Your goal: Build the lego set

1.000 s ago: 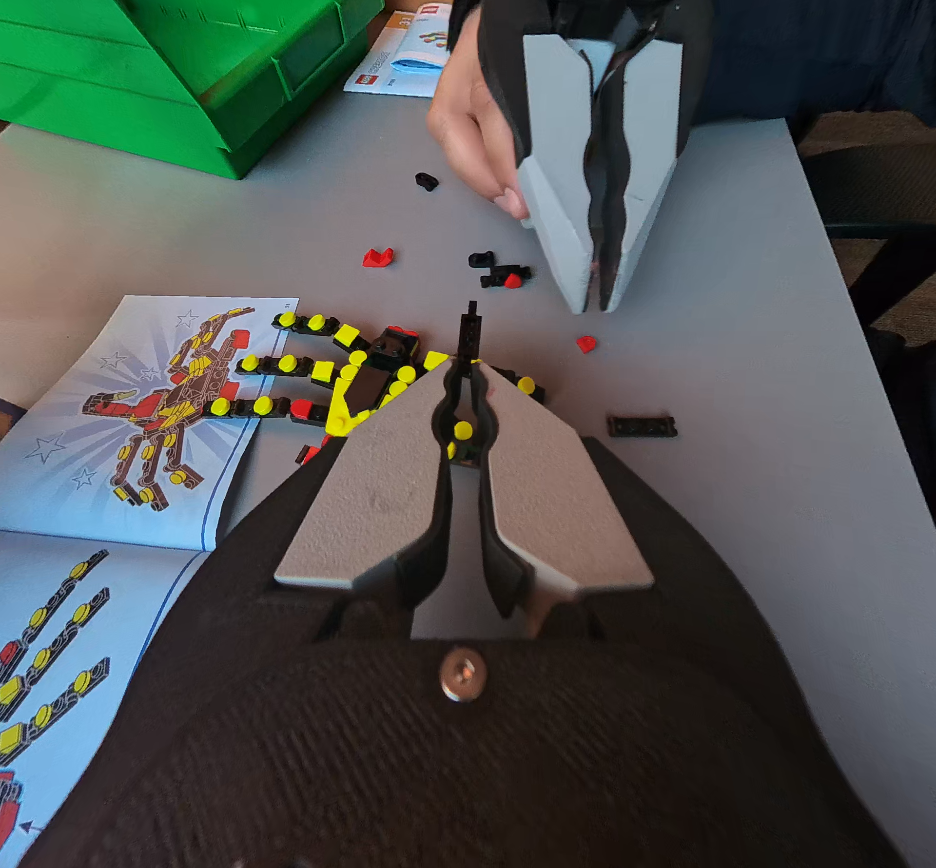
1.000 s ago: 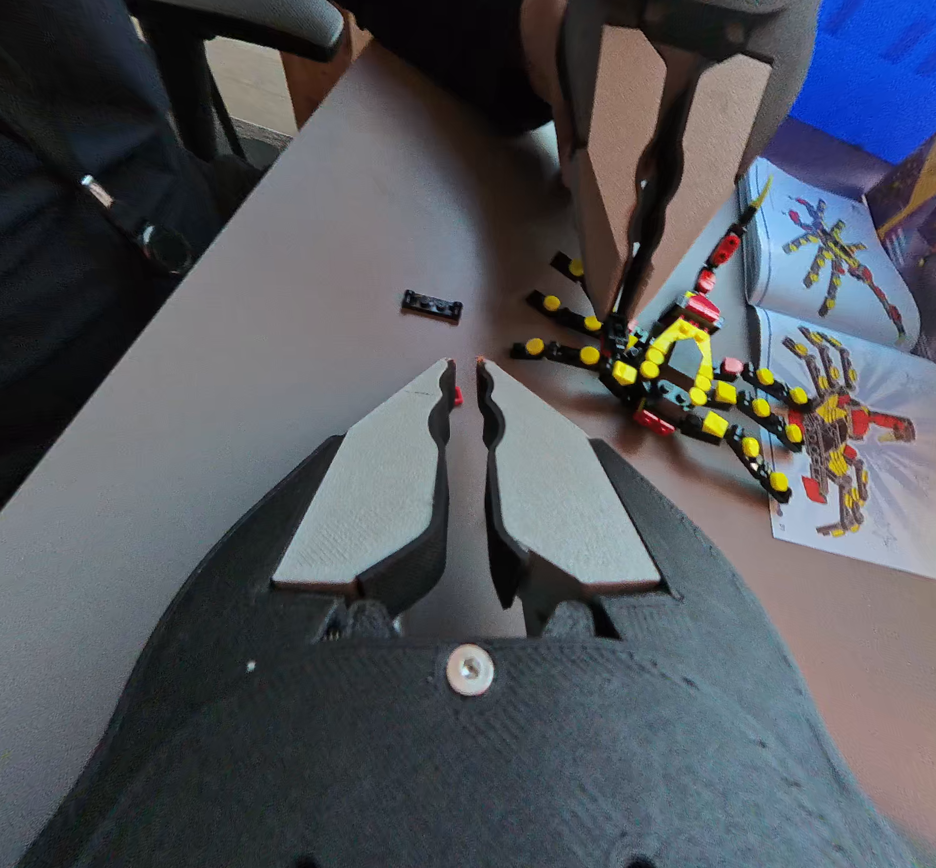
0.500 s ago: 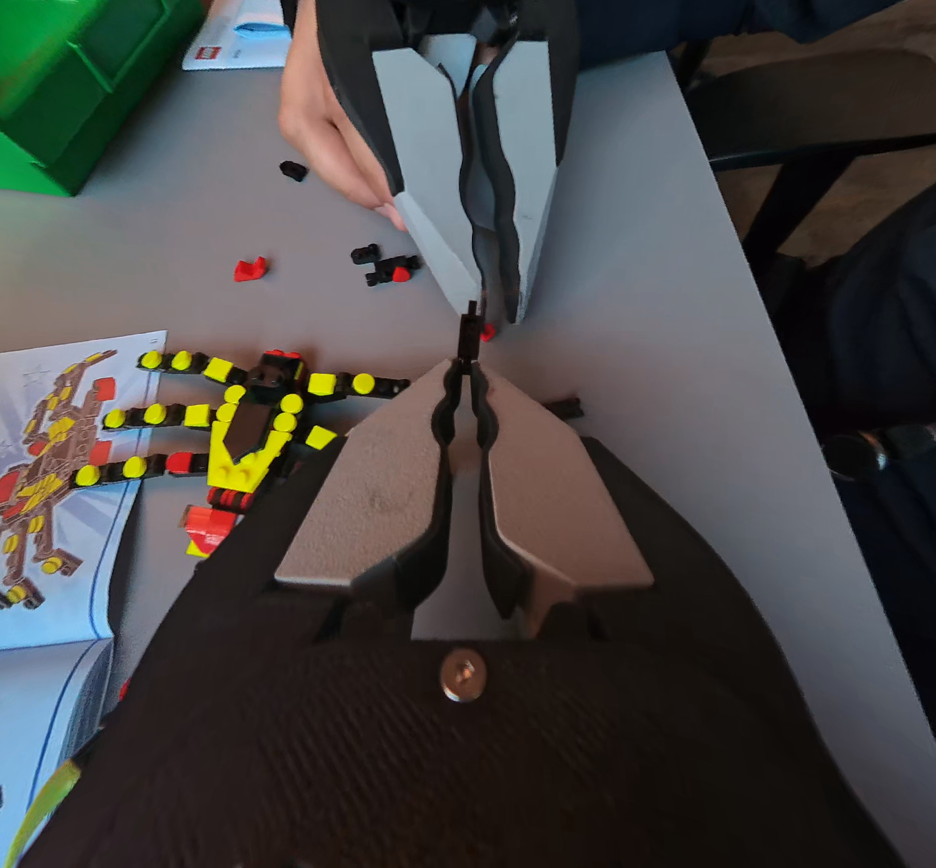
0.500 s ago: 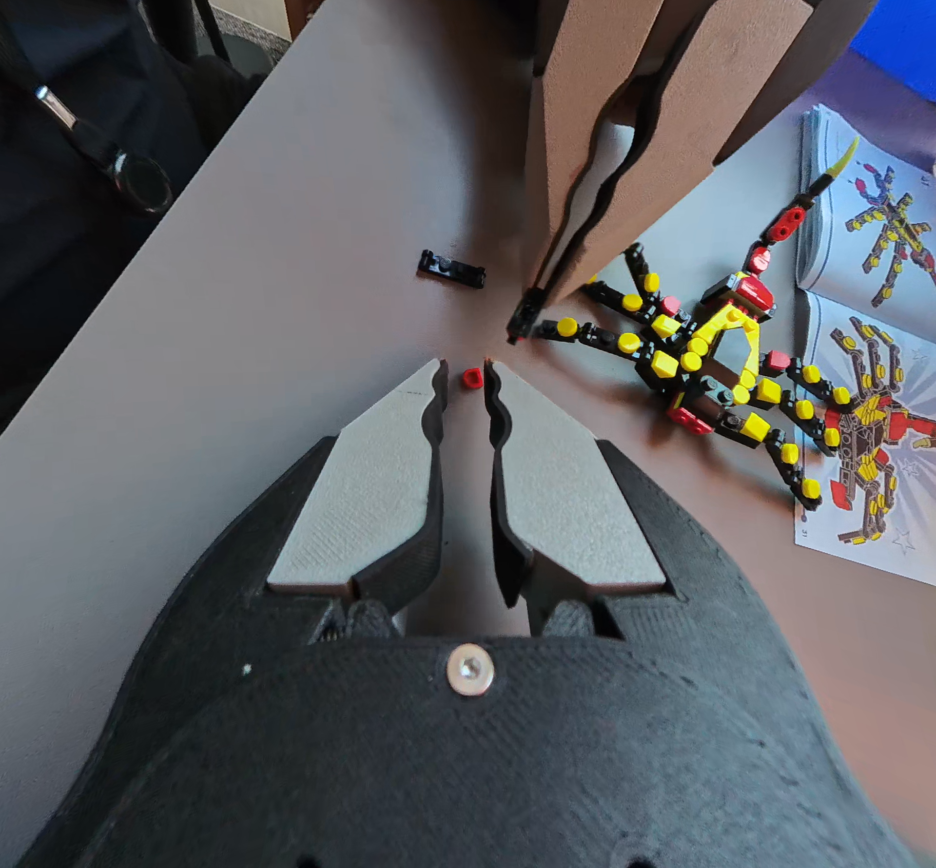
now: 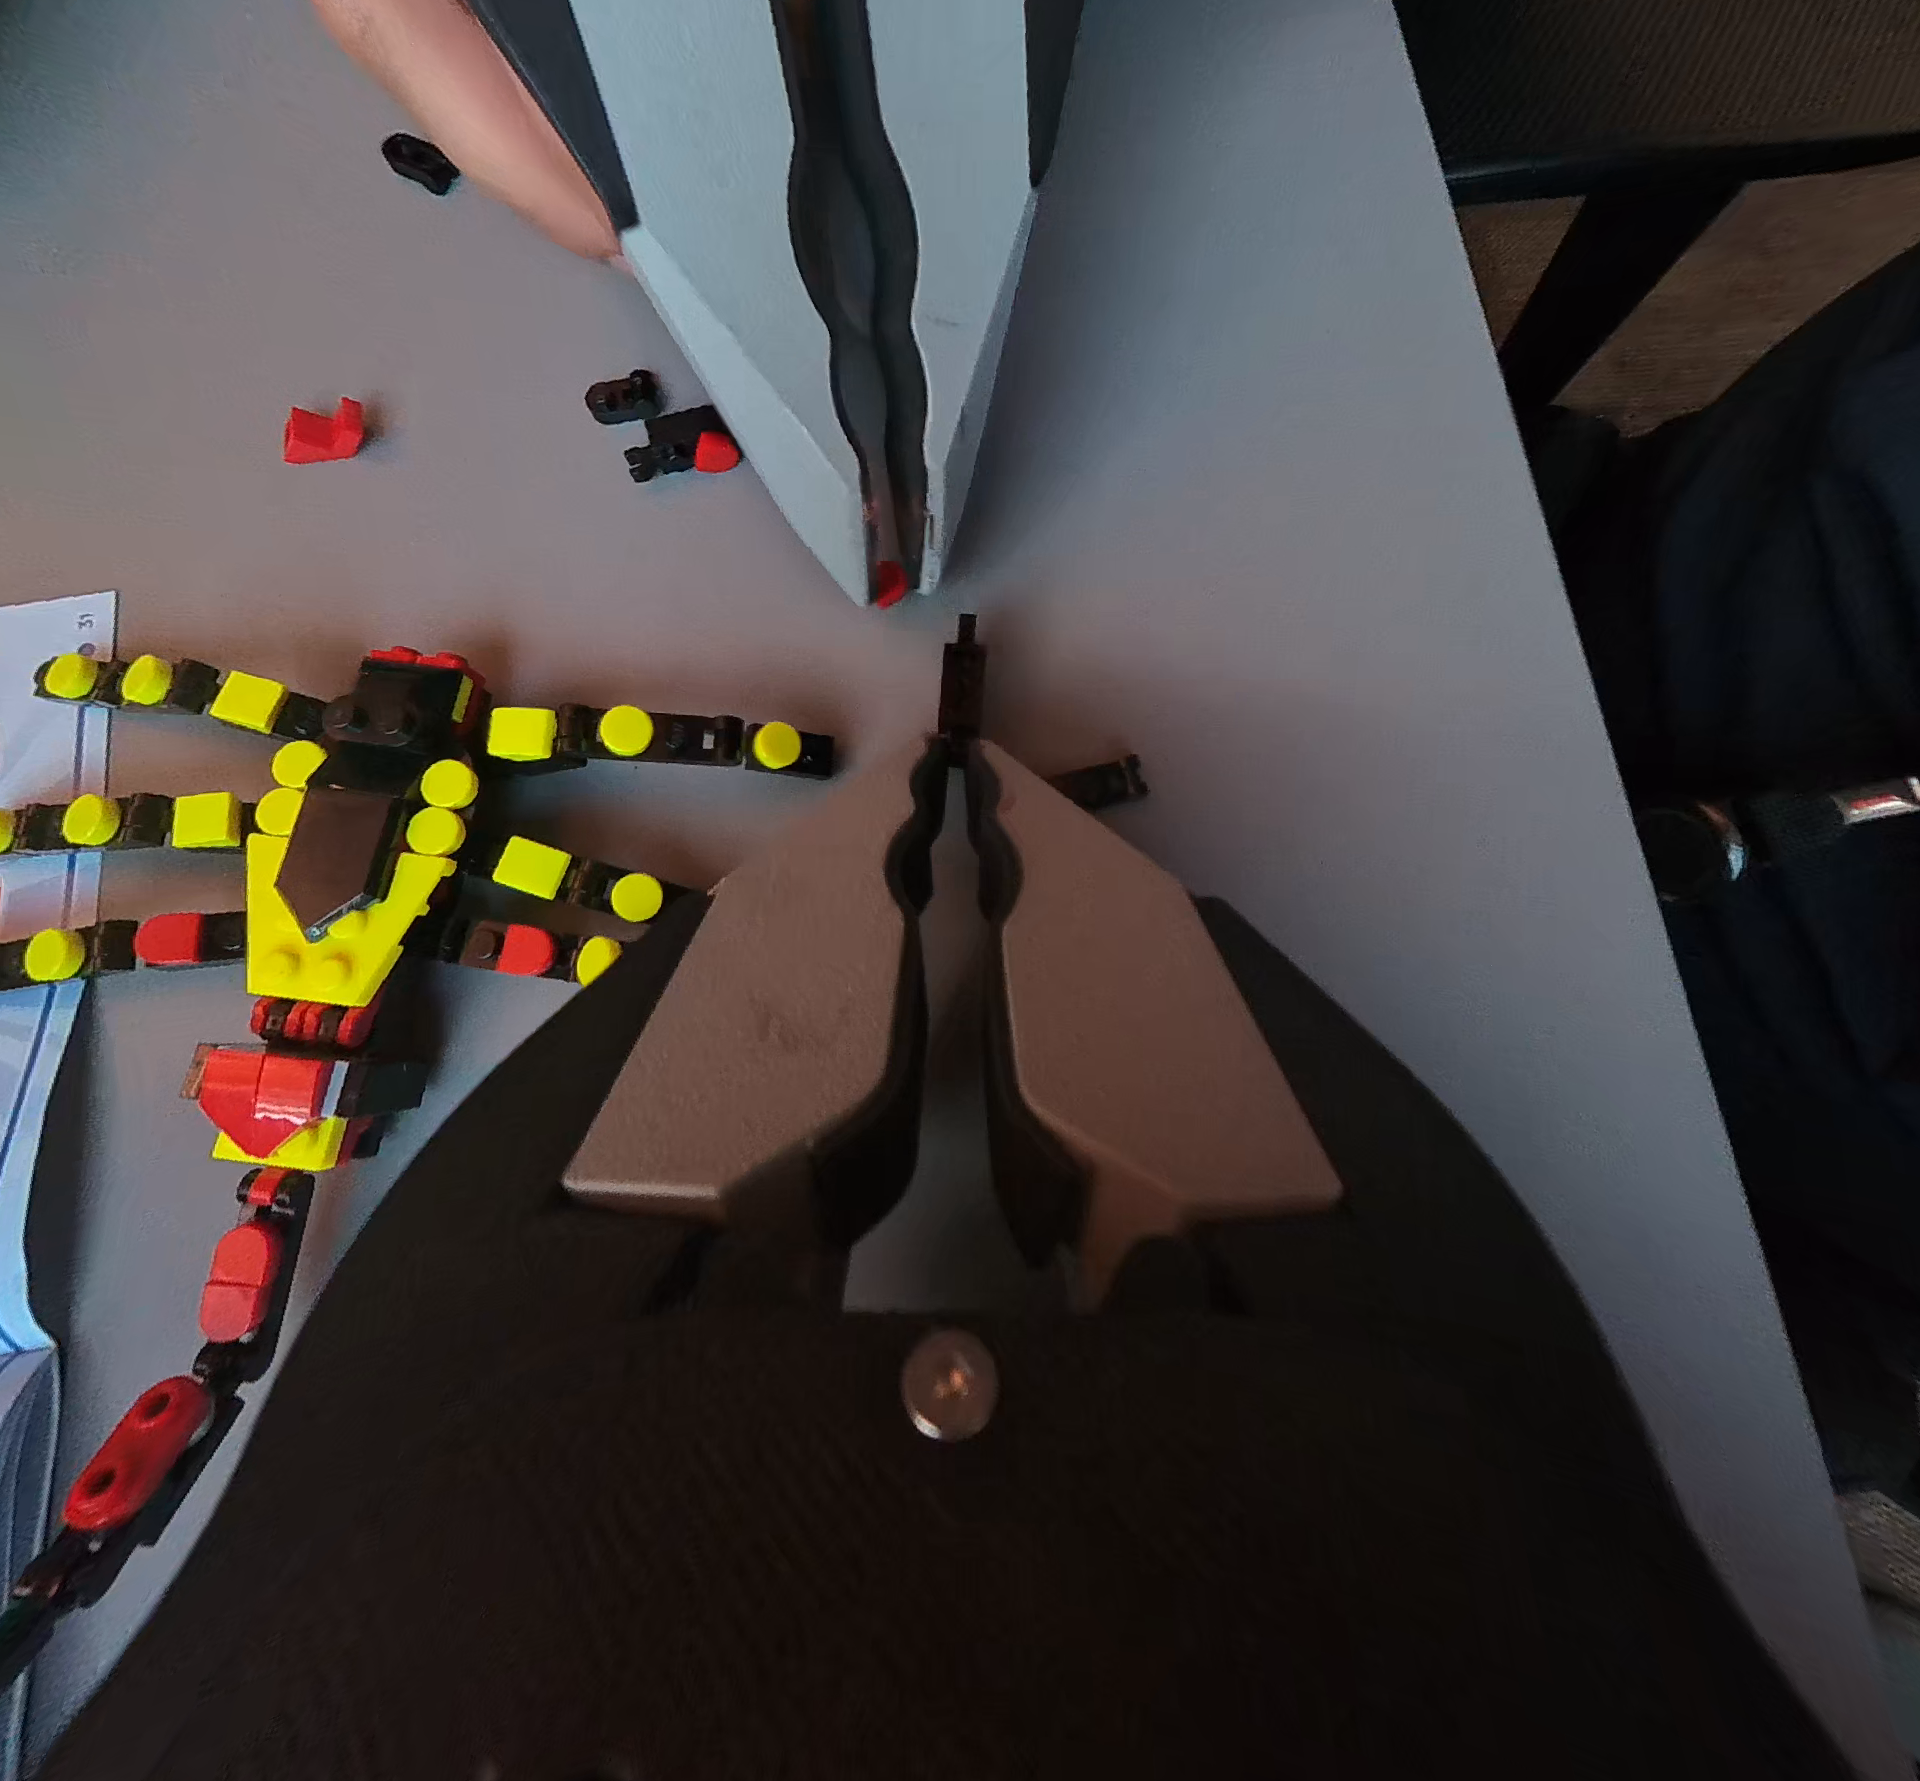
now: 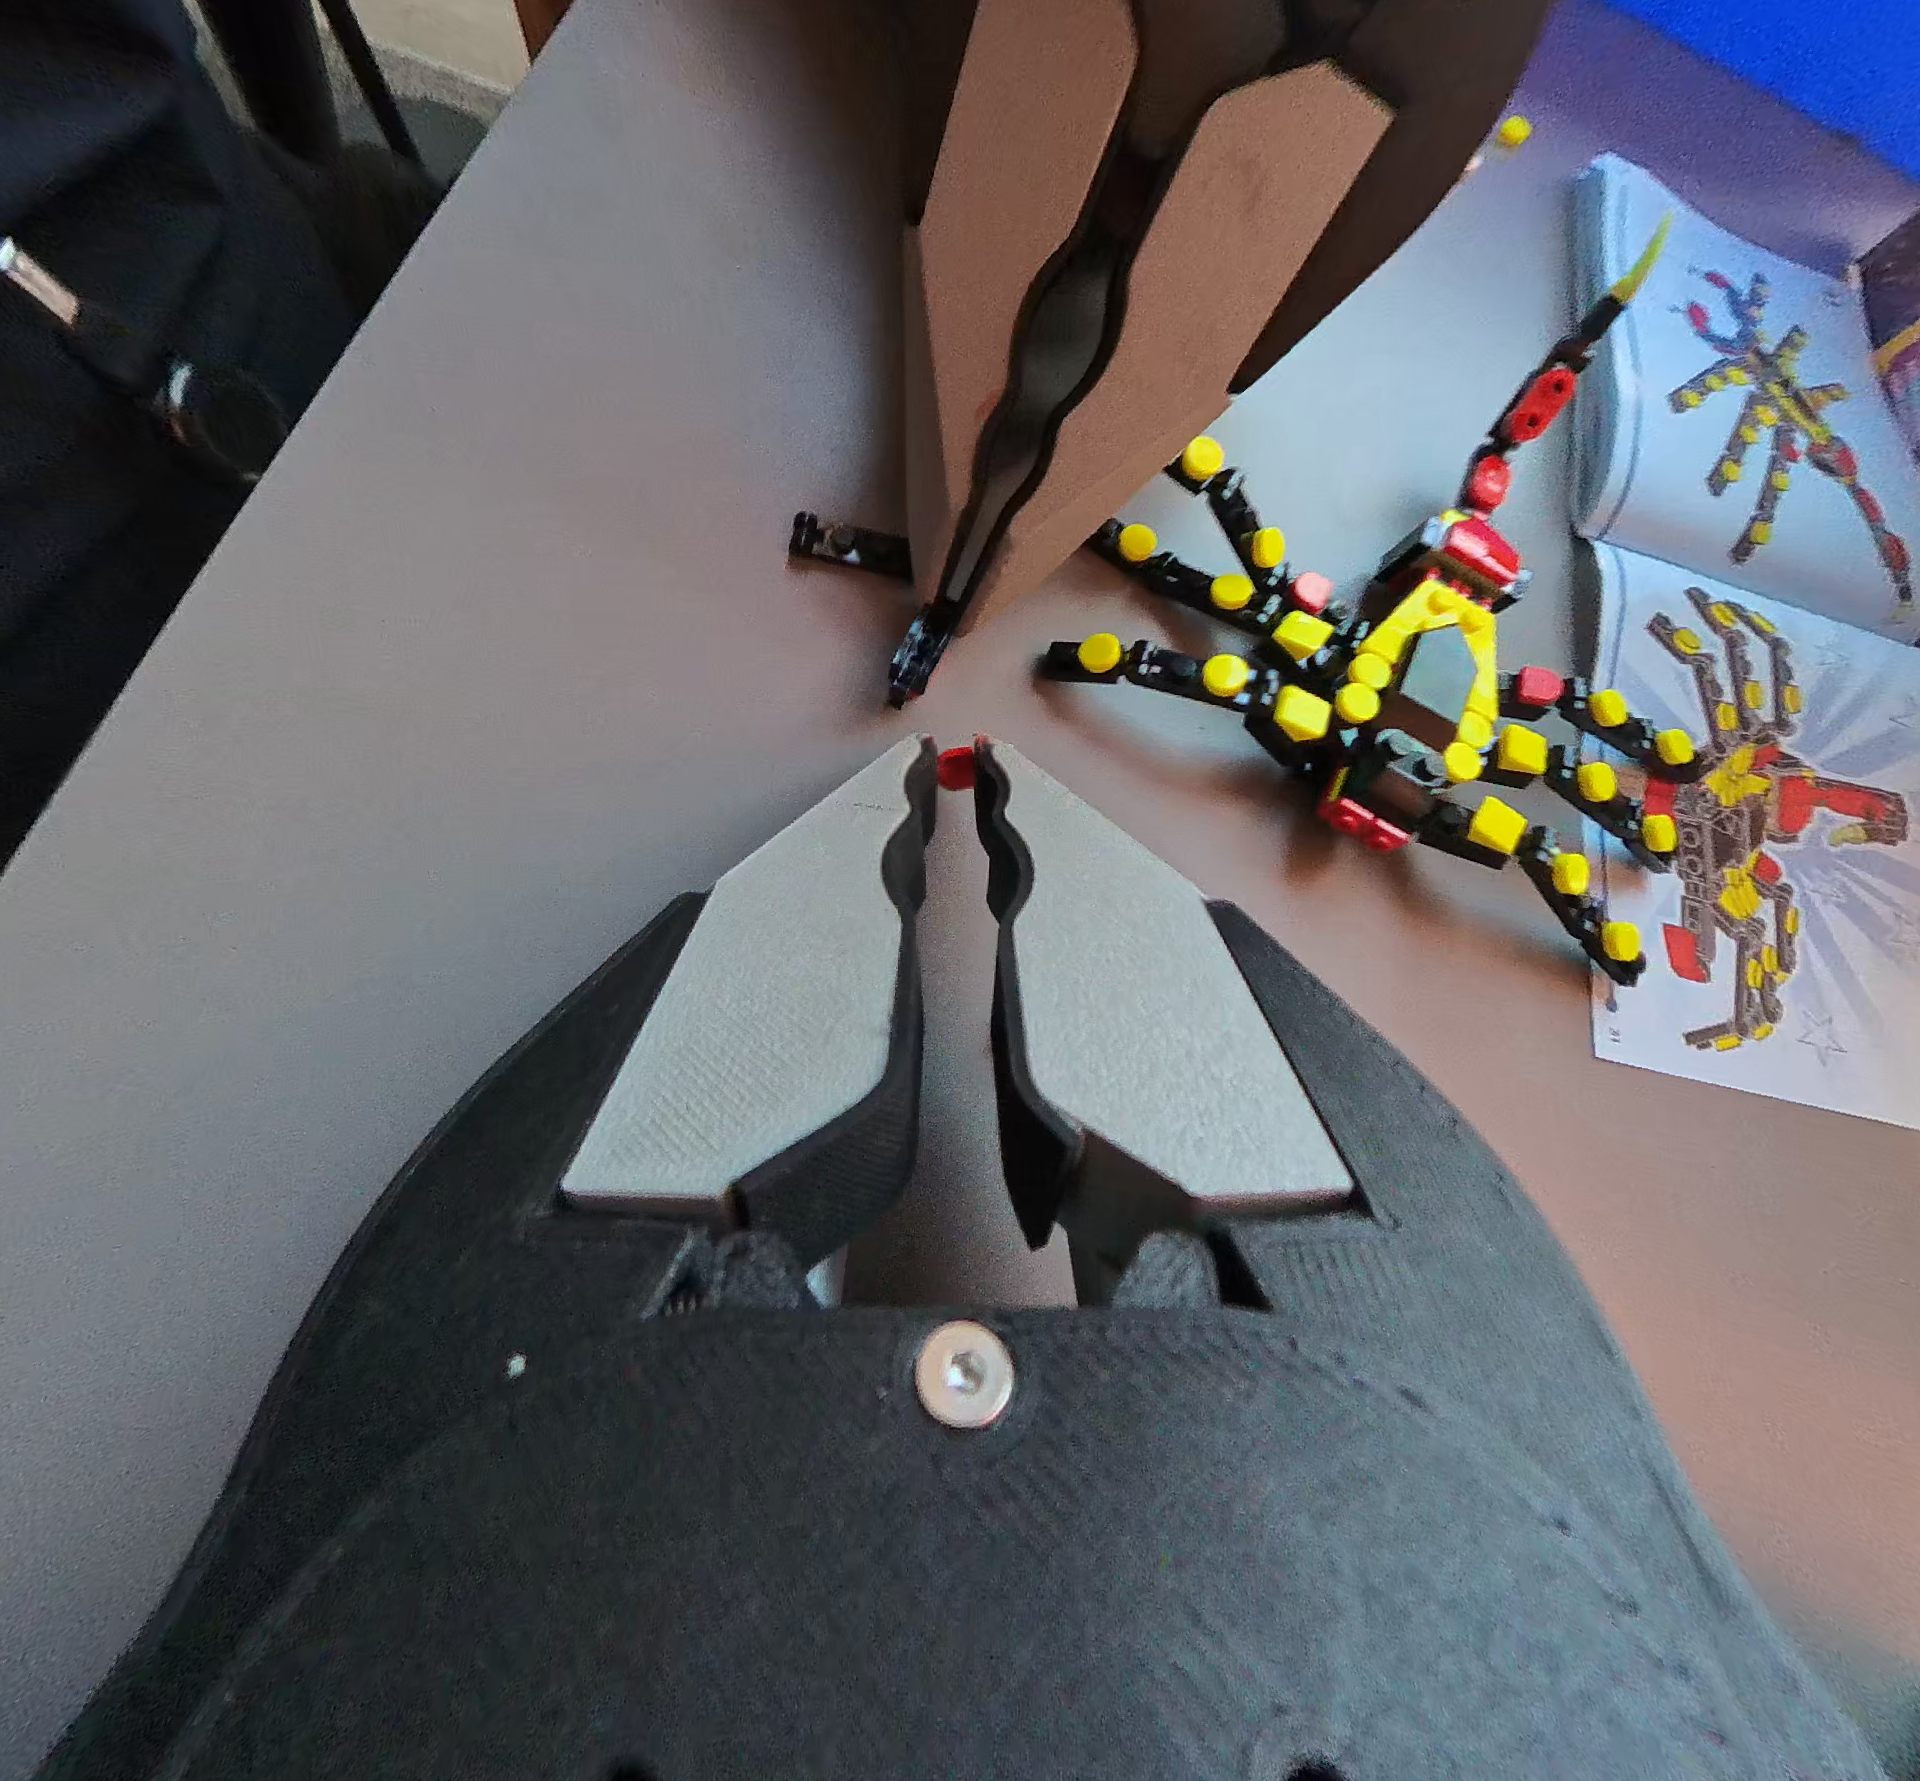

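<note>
The left gripper (image 5: 954, 763) is pinching a thin black Lego strip (image 5: 961, 687) at its tips, the strip sticking out forward over the grey table (image 5: 1195, 443). Just beyond, the right gripper (image 6: 956, 763) is angling down tip to tip with it, clamped on a small red stud (image 6: 952, 765). A black plate (image 5: 1099, 782) is lying partly hidden behind the left fingers. Off to the side, the yellow, black and red scorpion model (image 5: 343, 858) is resting flat, its tail cut off by the gripper body. Farther back, a hand (image 5: 457, 69) is half concealed behind the right gripper.
</note>
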`<state>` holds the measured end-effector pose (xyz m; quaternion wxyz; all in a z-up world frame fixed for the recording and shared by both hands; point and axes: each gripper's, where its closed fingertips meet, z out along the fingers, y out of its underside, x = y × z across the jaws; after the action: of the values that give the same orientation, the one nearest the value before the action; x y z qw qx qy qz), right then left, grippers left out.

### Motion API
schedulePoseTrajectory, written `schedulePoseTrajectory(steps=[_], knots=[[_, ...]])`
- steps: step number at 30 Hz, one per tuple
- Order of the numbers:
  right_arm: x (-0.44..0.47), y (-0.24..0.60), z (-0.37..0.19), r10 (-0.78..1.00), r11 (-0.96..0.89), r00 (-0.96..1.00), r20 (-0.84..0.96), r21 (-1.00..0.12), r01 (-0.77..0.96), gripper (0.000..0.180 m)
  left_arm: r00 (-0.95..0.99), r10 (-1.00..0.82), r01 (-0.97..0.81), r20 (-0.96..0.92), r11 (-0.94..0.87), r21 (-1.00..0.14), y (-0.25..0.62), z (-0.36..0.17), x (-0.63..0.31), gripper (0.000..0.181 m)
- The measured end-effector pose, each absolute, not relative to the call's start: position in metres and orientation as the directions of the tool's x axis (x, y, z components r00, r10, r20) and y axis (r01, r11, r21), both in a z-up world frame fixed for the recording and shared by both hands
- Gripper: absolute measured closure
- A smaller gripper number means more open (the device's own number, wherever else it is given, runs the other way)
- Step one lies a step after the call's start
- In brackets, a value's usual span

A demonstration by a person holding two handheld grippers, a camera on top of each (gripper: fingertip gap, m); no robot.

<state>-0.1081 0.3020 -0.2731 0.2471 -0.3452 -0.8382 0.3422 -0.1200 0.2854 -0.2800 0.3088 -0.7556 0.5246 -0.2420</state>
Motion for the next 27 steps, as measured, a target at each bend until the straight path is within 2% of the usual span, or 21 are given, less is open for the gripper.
schedulePoseTrajectory(steps=[1,6,21,27], knots=[[-0.109,0.302,-0.269,0.757,0.507,-0.631,0.168,-0.761,0.405,0.177,0.337,-0.94,-0.64,0.048,-0.266,-0.721,0.286,-0.28,-0.121,0.181],[-0.114,0.299,-0.254,0.782,0.423,-0.613,0.115,-0.82,0.386,0.176,0.354,-0.933,-0.631,0.062,-0.287,-0.721,0.288,-0.28,-0.122,0.181],[-0.11,0.292,-0.267,0.768,0.425,-0.638,0.053,-0.787,0.447,0.176,0.373,-0.92,-0.608,0.121,-0.341,-0.718,0.287,-0.28,-0.123,0.181],[-0.111,0.299,-0.276,0.784,0.455,-0.615,0.081,-0.749,0.481,0.176,0.393,-0.913,-0.602,0.115,-0.349,-0.718,0.291,-0.28,-0.125,0.181]])
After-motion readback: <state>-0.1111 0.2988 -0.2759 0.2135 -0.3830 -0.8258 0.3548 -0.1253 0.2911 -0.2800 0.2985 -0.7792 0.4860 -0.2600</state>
